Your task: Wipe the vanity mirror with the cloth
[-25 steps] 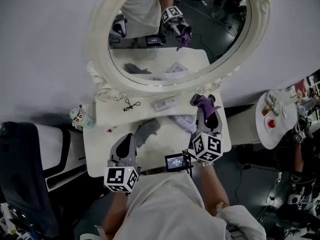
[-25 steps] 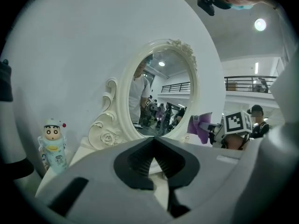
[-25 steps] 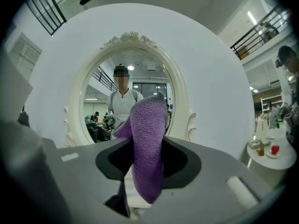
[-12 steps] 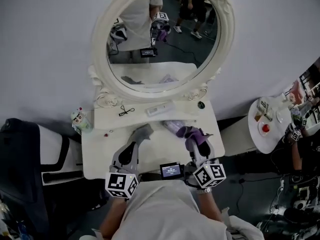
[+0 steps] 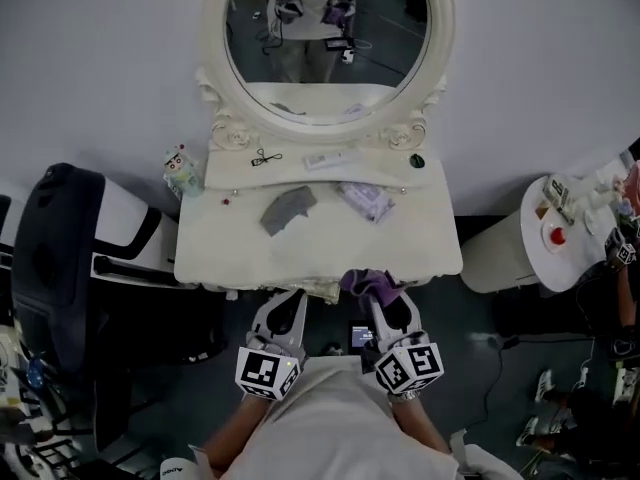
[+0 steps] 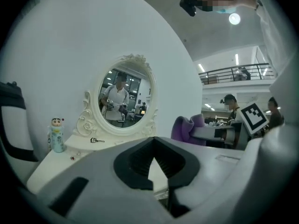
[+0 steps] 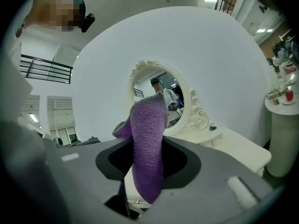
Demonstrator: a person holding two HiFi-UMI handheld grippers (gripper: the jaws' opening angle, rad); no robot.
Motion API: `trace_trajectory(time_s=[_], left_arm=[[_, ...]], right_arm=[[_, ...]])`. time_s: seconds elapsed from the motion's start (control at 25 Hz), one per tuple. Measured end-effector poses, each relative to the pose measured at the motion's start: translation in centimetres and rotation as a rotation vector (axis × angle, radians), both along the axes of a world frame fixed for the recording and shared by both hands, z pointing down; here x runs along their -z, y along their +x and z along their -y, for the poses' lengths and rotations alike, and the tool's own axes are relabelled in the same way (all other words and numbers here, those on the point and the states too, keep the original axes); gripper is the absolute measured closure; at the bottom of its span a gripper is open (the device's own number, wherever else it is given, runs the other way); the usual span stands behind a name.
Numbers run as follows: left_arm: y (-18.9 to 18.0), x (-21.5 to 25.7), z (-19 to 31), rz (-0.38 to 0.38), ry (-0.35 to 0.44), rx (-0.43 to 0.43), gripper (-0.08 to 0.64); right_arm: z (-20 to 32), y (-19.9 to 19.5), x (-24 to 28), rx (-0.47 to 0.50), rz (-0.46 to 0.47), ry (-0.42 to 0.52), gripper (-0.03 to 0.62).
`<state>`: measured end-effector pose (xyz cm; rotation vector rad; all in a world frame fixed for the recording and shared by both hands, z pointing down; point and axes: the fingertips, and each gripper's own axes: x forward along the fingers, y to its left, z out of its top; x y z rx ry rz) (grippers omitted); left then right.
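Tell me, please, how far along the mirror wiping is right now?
Done: the cloth is picked up, clamped in the right gripper. In hand: both grippers hang short of the dressing table, the left gripper empty. Left: reaching the mirror; whether it was wiped cannot be told.

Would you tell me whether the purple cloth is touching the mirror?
Apart. The head view shows the whole tabletop lying between the purple cloth, held in the right gripper, and the mirror.

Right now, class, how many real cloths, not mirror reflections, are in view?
2: a purple cloth clamped in the right hand-held gripper, and a grey cloth lying on the vanity top. Others may be hidden.
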<state>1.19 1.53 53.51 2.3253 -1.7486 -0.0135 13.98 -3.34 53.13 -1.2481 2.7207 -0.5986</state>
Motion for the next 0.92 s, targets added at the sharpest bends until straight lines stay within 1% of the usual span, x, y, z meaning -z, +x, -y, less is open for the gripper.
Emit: trace_trajectory(time_s=[0.08,0.12,0.2,0.32,0.44,0.6,0.68,0.76,0.84,0.92], left_arm=[[2.0,-0.8,-3.1,0.027,-0.035,-0.007,0.555],[2.6,-1.1,-4.3,0.027,-0.054,-0.008,0.555],[3.1,-1.5,-6.2,0.020,-0.081,-0.006,0.555],[3.0,-1.3,-8.3,0.043,-0.092,-0.024,0.555],[3.6,-1.0,-9.9,0.058,-0.078,-0.084,0.555],[4.1,-0.1,-12.4,0.034,-0.044,-0.194,0.555],[2.9,0.6,-14.6,0.031,-0.016,-0.237,0.555],[0.3,0.8,-17.4,0.030,-0.003,-0.254,0.555],[-3.5,0.6,-20.4,0.029,-0.008,-0.247,0.557],[-7.8,0.1,-23.3,0.030,-0.017,-0.231,0.557]], right_arm=[[-2.9,0.8,-0.4,0.031,-0.001,-0.007,0.439],[-4.0,0.9,-0.5,0.049,-0.005,-0.005,0.439],[-6.0,0.6,-0.3,0.085,-0.011,0.005,0.439],[-8.7,-0.2,0.2,0.105,-0.015,0.026,0.439],[-11.0,-0.2,0.4,0.063,-0.038,0.053,0.439],[-13.5,0.0,0.9,-0.027,-0.062,0.061,0.439],[-15.1,-0.8,0.8,-0.074,-0.071,0.051,0.439],[-17.2,-2.5,0.6,-0.125,-0.064,0.034,0.439],[-20.2,-4.8,0.1,-0.177,-0.020,-0.004,0.439],[-23.5,-7.5,-0.7,-0.224,0.046,-0.051,0.439]])
